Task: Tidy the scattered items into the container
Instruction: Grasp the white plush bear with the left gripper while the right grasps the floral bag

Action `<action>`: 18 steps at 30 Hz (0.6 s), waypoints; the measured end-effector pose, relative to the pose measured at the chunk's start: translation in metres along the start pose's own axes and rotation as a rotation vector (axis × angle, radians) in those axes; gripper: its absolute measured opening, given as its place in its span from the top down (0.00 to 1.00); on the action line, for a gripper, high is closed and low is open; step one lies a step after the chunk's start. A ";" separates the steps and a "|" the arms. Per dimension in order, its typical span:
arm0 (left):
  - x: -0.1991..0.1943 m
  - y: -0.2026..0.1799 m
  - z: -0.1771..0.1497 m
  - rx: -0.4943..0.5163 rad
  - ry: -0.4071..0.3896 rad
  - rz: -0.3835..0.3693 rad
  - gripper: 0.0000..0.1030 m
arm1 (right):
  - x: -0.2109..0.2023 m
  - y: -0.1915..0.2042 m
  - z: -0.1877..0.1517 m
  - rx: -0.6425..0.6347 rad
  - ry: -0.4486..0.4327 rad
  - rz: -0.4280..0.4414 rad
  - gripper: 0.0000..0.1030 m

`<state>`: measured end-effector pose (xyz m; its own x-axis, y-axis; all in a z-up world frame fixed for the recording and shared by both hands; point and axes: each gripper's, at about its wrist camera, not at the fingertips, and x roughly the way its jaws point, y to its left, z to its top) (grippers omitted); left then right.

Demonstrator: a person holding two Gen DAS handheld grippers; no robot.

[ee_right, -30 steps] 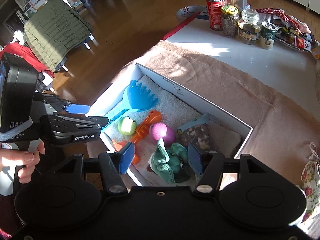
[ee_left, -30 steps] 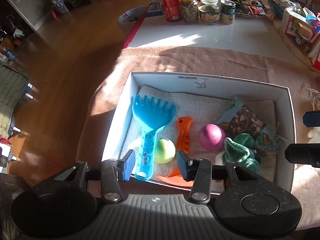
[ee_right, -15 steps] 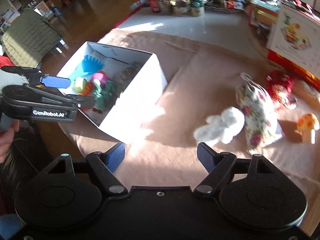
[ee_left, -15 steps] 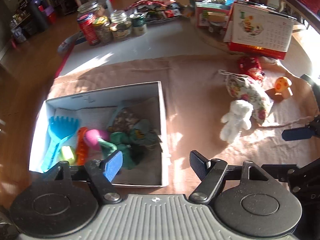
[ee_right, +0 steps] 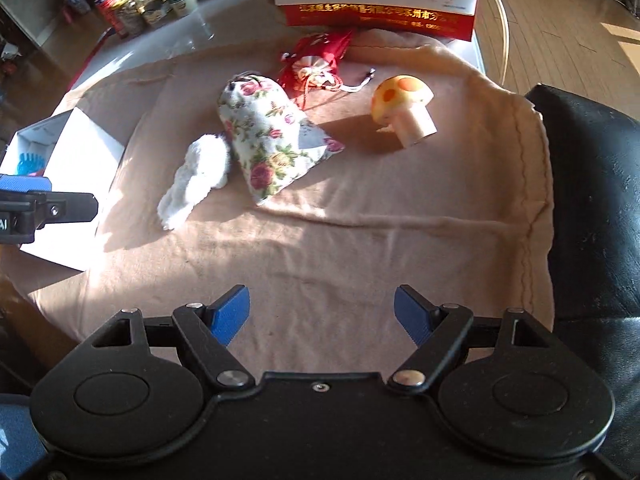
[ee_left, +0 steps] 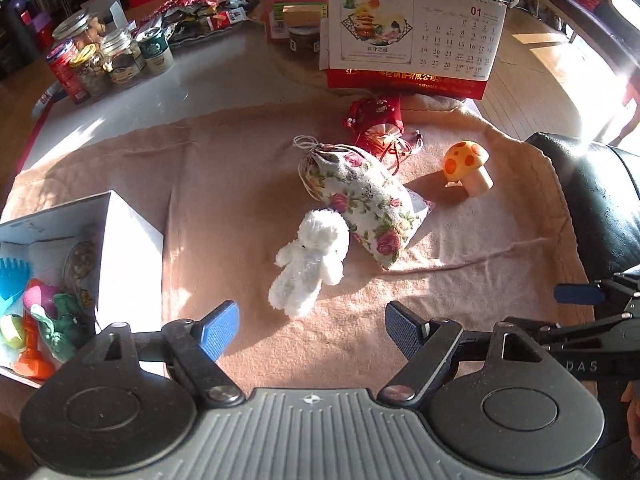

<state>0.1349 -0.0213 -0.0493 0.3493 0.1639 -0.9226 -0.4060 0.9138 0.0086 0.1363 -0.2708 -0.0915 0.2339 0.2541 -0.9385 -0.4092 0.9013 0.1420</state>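
Left gripper (ee_left: 312, 330): jaws are being held wide apart, nothing gripped, above the beige cloth (ee_left: 224, 184).
Right gripper (ee_right: 322, 316): jaws are being held apart, empty.
Fluffy white plush bear (ee_left: 310, 262): is lying on the cloth, touching the floral fabric drawstring pouch (ee_left: 362, 202).
White cardboard box (ee_left: 132, 240): is sitting left, toys inside.

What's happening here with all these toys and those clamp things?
A person holding a gripper in each hand is tidying toys into the white box. The box already holds a rake, balls and other toys. A white plush bear, a floral pouch, a red pouch and a mushroom toy lie on the beige cloth. The left gripper and right gripper are both empty, jaws open.
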 end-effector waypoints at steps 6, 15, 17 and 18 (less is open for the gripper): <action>0.018 0.004 -0.006 0.097 0.001 0.146 0.21 | 0.016 -0.004 0.030 0.011 -0.036 -0.033 0.25; 0.044 0.038 -0.004 0.022 0.076 0.151 0.21 | 0.076 0.035 0.081 -0.048 -0.050 -0.035 0.25; 0.046 0.037 -0.003 0.023 0.075 0.148 0.21 | 0.088 0.045 0.090 -0.068 -0.050 -0.041 0.25; 0.046 0.036 -0.003 0.022 0.075 0.143 0.21 | 0.095 0.051 0.095 -0.081 -0.045 -0.042 0.25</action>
<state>0.1340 0.0184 -0.0926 0.2247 0.2655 -0.9376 -0.4283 0.8911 0.1497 0.2217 -0.1678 -0.1432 0.2913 0.2341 -0.9275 -0.4677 0.8807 0.0754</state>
